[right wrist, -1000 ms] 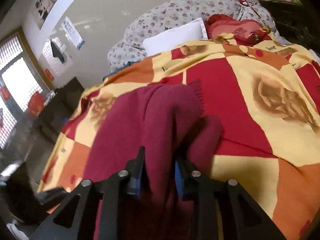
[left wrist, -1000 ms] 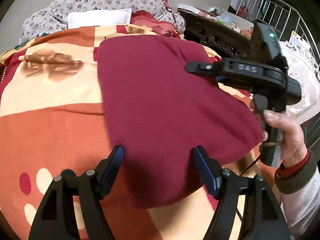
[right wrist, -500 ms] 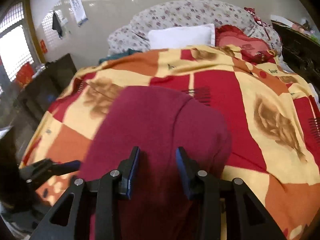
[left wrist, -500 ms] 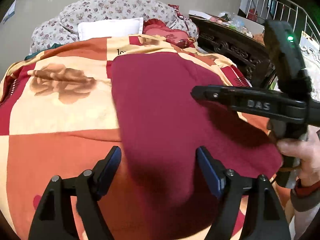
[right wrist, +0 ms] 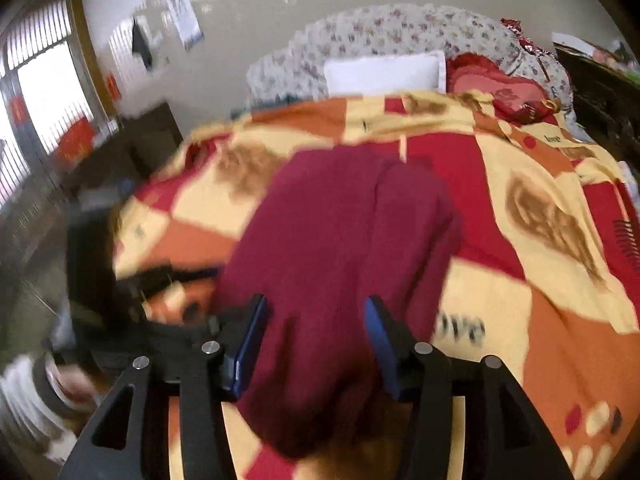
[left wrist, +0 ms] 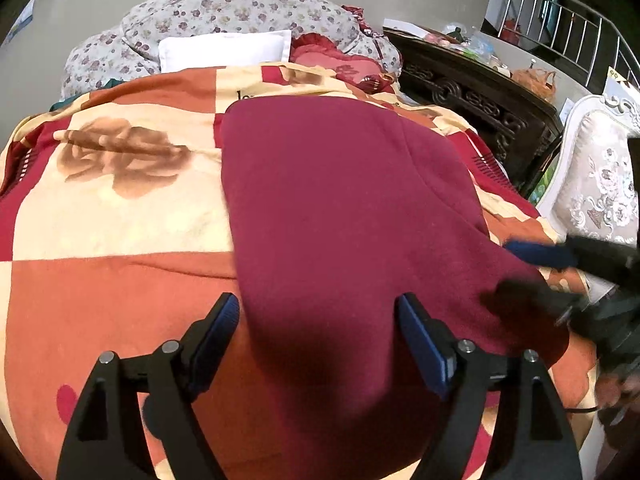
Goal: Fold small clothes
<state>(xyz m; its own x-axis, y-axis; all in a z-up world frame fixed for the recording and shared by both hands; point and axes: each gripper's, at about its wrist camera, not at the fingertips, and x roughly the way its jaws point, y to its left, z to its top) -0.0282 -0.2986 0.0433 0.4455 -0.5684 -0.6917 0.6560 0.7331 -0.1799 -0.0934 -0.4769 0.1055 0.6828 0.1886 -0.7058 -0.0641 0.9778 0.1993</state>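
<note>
Maroon fleece, a small garment (left wrist: 340, 216), lies folded lengthwise on the bed, spread over a blanket (left wrist: 112, 216) checked in orange, cream and red with brown rose prints. A soft ridge runs down the garment's right part, where one layer lies over another. At the head of the bed sit a white pillow (left wrist: 224, 50), a floral quilt (left wrist: 240, 12) bunched behind it and a red cushion (left wrist: 340, 64). The left gripper (left wrist: 318, 328) hangs above the near end of the garment with its blue-padded fingers spread wide, the cloth below the gap and neither pad pressing it; its jaws have just been opening. The right gripper (right wrist: 316, 340) is also spread over the garment's near end, its jaws having just been opening, cloth showing between the pads without being pinched. In the left wrist view the right gripper is a dark blur at the garment's right edge. A carved dark wooden cabinet (left wrist: 480, 96) stands beside the bed on the right, and an upholstered chair (left wrist: 596, 184) nearer.
</note>
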